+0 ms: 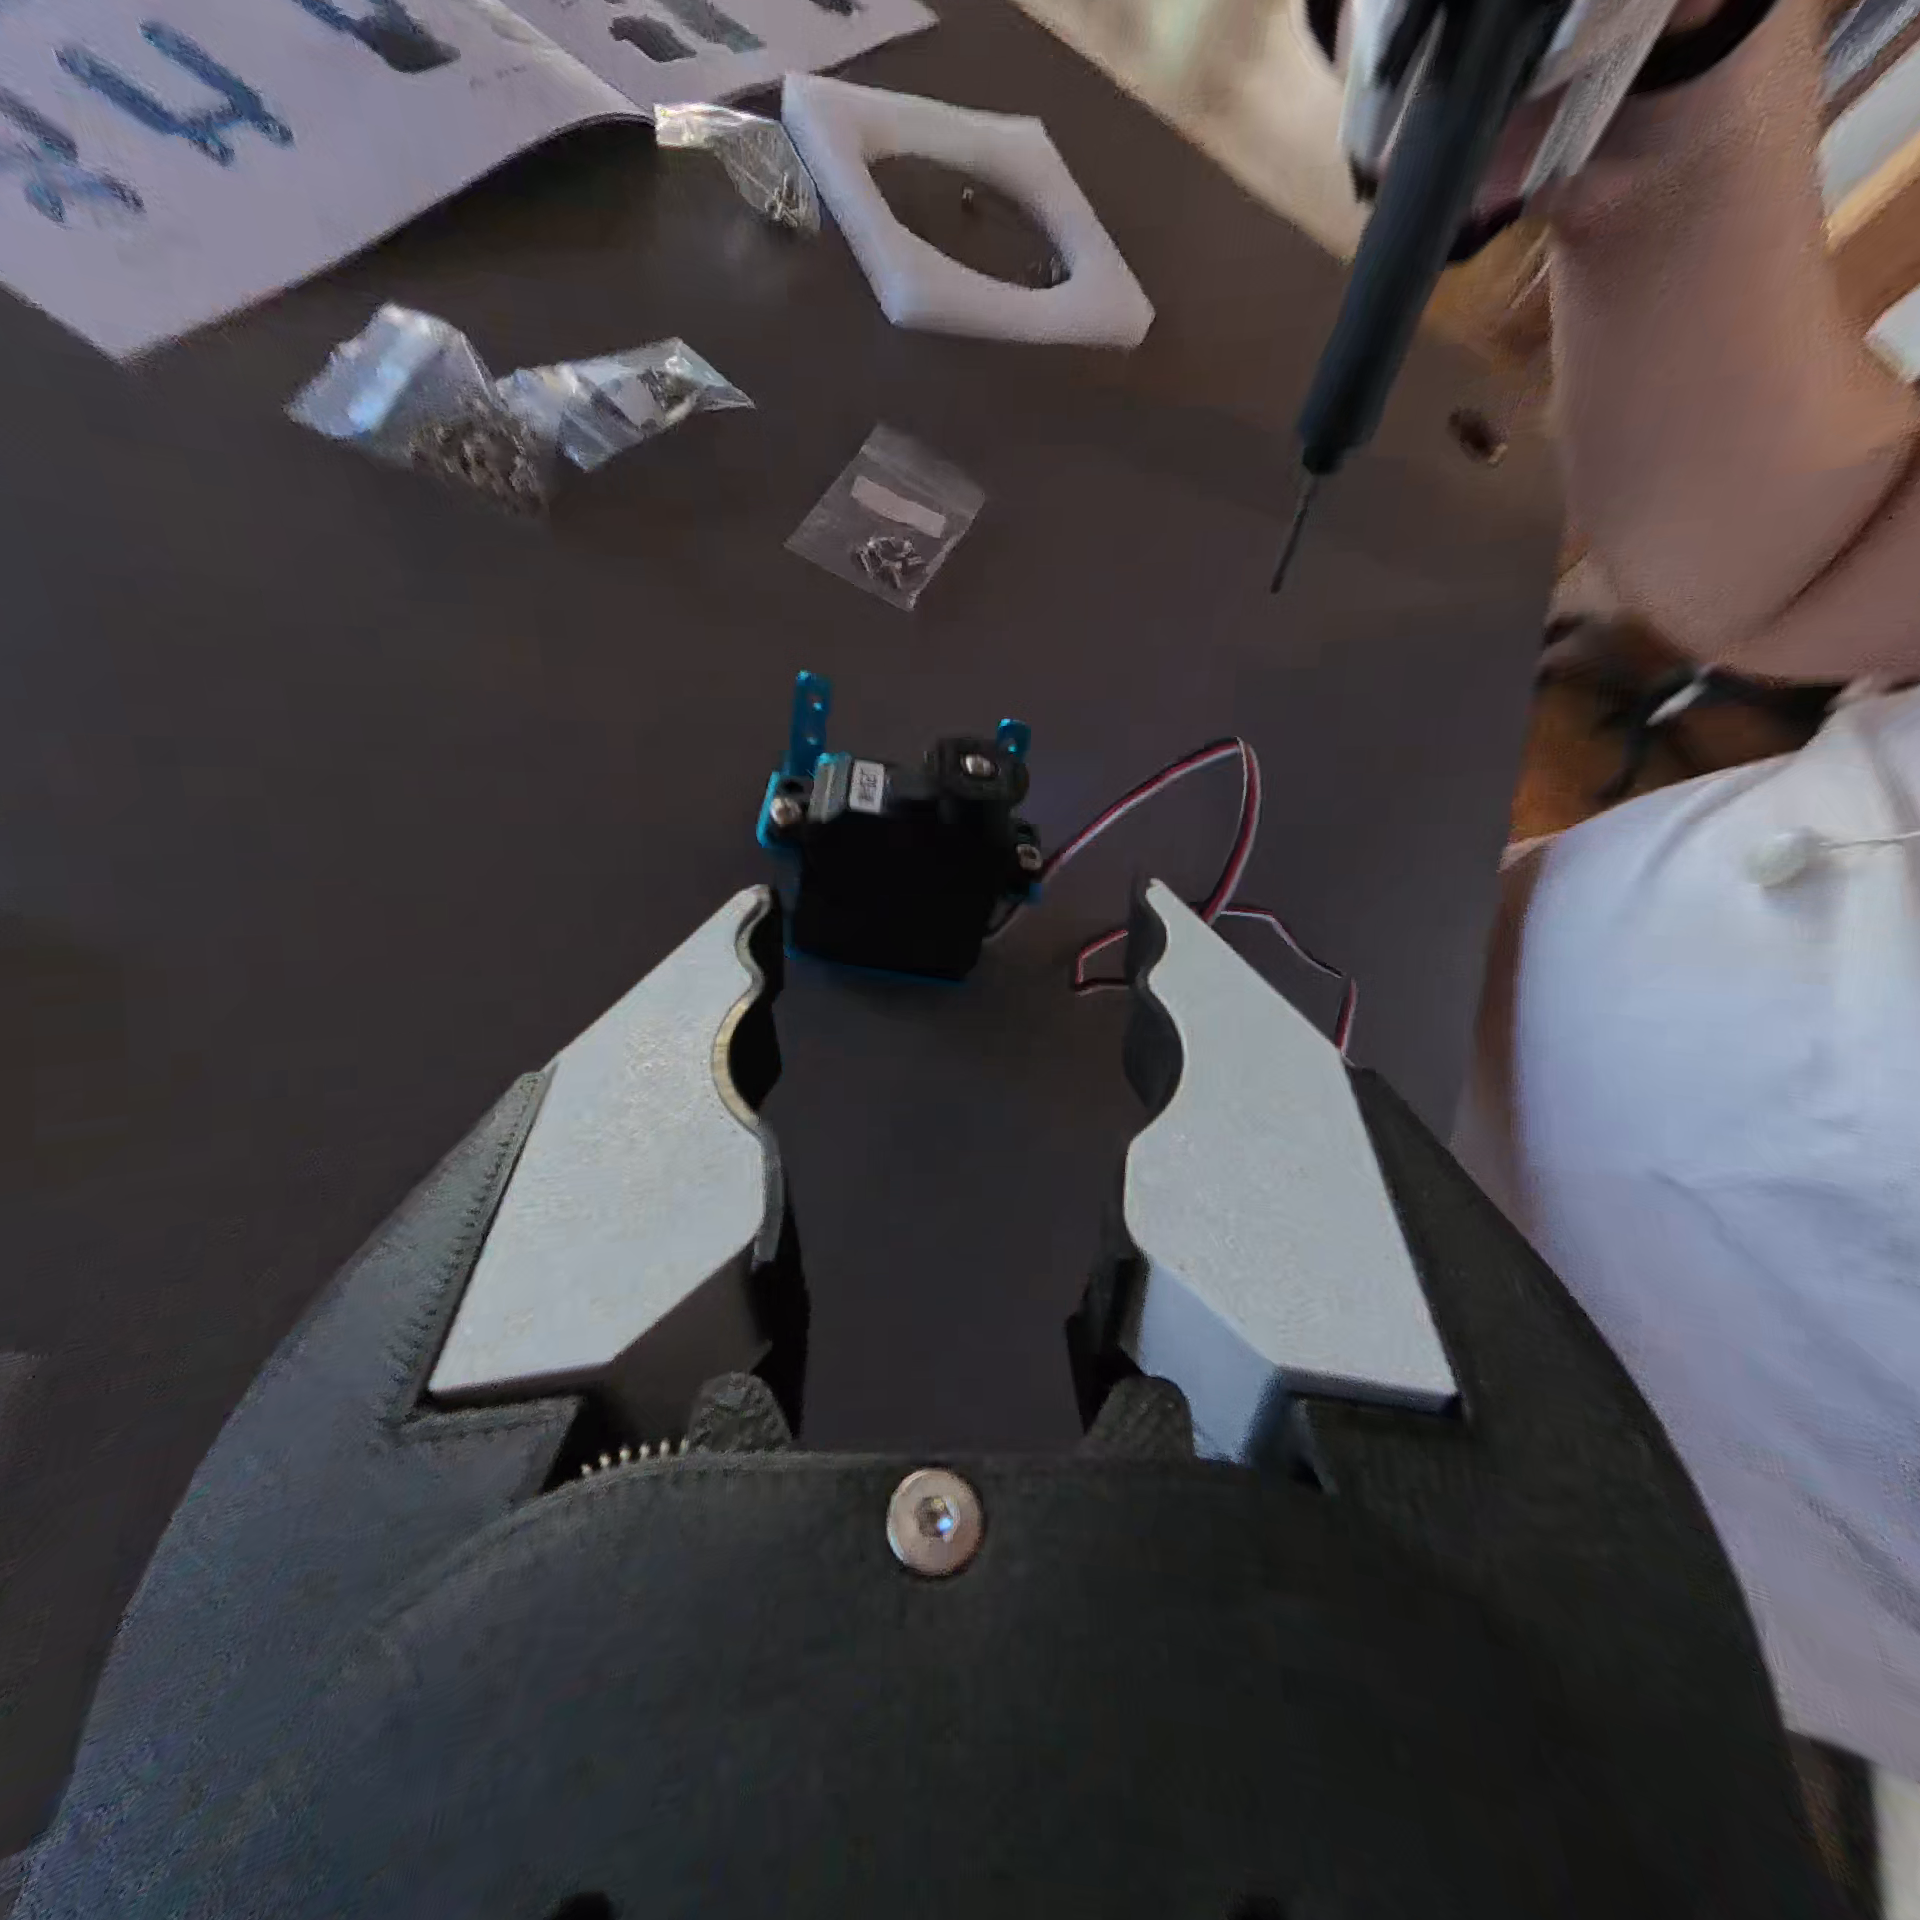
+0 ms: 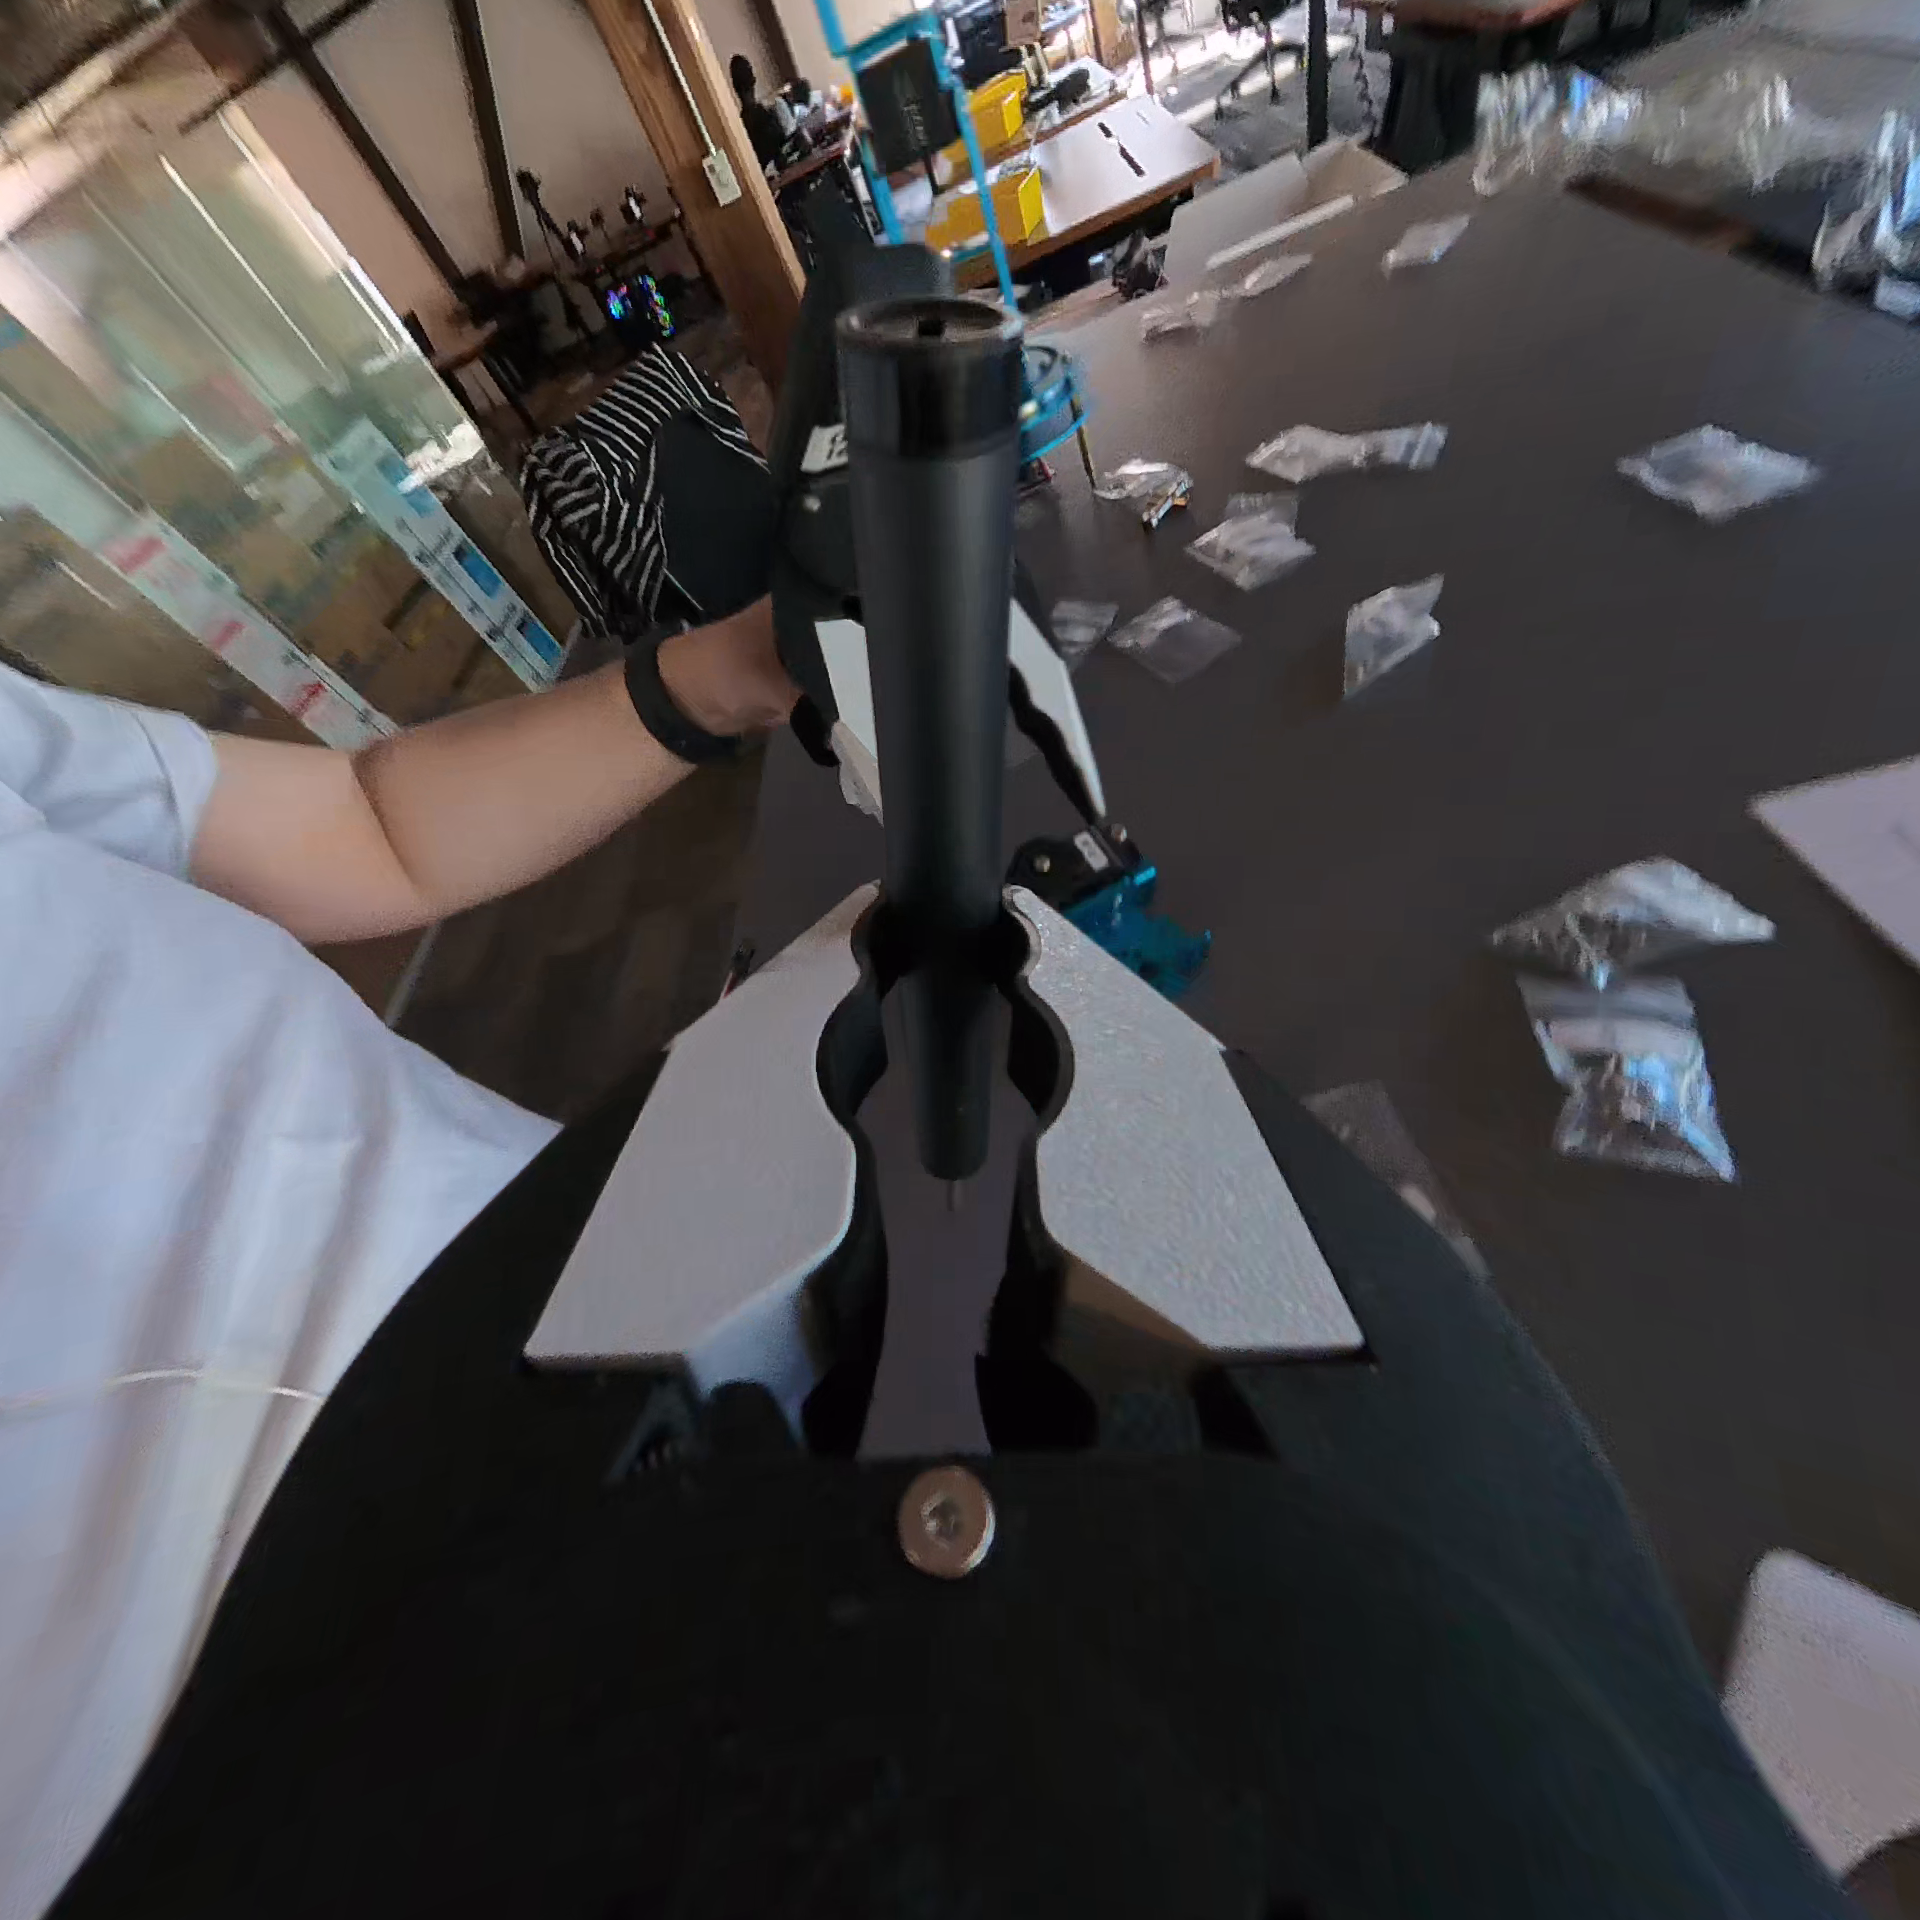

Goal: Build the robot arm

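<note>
Left hand-held gripper (image 1: 956,914) gapes wide before servo (image 1: 899,842) — right (image 2: 940,935) clamps screwdriver (image 2: 935,665).

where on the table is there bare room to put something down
Bare dark table lies left of the open left tool, below the screw bags. Crowded: around the servo and its wires, and near the foam frame and papers.

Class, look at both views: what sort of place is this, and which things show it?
Probably an electronics or robotics workshop: a servo motor in a blue bracket, small bags of screws strewn over a dark table, and a screwdriver.
</note>
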